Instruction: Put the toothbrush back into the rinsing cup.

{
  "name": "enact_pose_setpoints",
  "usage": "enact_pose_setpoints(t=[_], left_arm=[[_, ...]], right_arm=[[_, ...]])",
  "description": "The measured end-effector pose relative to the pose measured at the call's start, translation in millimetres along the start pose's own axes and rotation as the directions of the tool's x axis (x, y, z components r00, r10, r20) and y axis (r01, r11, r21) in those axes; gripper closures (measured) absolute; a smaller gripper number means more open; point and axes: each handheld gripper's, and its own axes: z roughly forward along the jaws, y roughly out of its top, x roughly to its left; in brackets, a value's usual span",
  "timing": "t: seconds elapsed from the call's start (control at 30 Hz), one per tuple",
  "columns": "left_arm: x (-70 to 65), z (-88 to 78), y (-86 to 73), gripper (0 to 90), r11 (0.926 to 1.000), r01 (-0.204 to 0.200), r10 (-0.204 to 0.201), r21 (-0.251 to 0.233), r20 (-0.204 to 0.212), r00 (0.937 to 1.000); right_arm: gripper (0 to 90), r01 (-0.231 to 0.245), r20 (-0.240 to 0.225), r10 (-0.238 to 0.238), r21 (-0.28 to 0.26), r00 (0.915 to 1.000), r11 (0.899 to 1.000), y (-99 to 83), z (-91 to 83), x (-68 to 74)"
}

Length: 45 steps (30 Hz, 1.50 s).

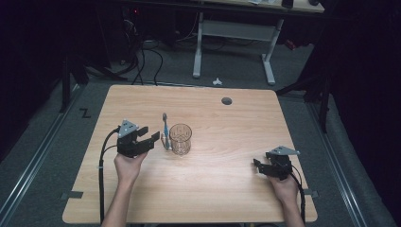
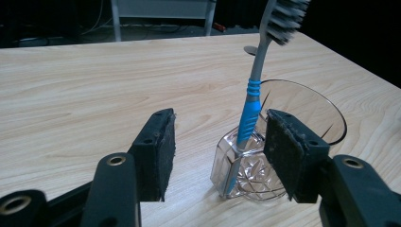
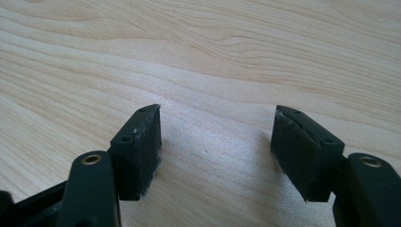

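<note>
A clear faceted glass [image 1: 180, 139] stands left of the table's middle. A toothbrush [image 1: 165, 126] with a grey and blue handle [image 2: 249, 101] stands nearly upright at the glass's left side, bristles on top. Its lower end shows through the glass's thick wall [image 2: 246, 177]; I cannot tell whether it is inside. My left gripper [image 1: 150, 133] is just left of the toothbrush, open, its pads [image 2: 163, 142] apart from handle and glass. My right gripper [image 1: 258, 168] rests low near the table's right edge, open [image 3: 217, 118] over bare wood.
The wooden table [image 1: 213, 189] has a round cable hole [image 1: 226, 100] at the back. Beyond the far edge stand a white desk frame [image 1: 234, 33] and cables on the floor. Black stands sit at either side.
</note>
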Motion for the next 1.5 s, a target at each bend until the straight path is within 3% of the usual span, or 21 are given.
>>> enact_pose_setpoints(t=[0.77, 1.5], left_arm=[[4.1, -20.4, -13.7, 42.1, 1.0, 0.008, -0.008, 0.003, -0.028, 0.9996], [9.2, -29.3, -37.6, 41.8, 0.9987, 0.024, -0.022, 0.046, -0.06, 0.998]], right_arm=[[34.6, 0.0, 0.0, 0.0, 0.0, 1.0, 1.0, 0.0, 0.0, 0.0], [34.6, 0.0, 0.0, 0.0, 0.0, 1.0, 1.0, 0.0, 0.0, 0.1]])
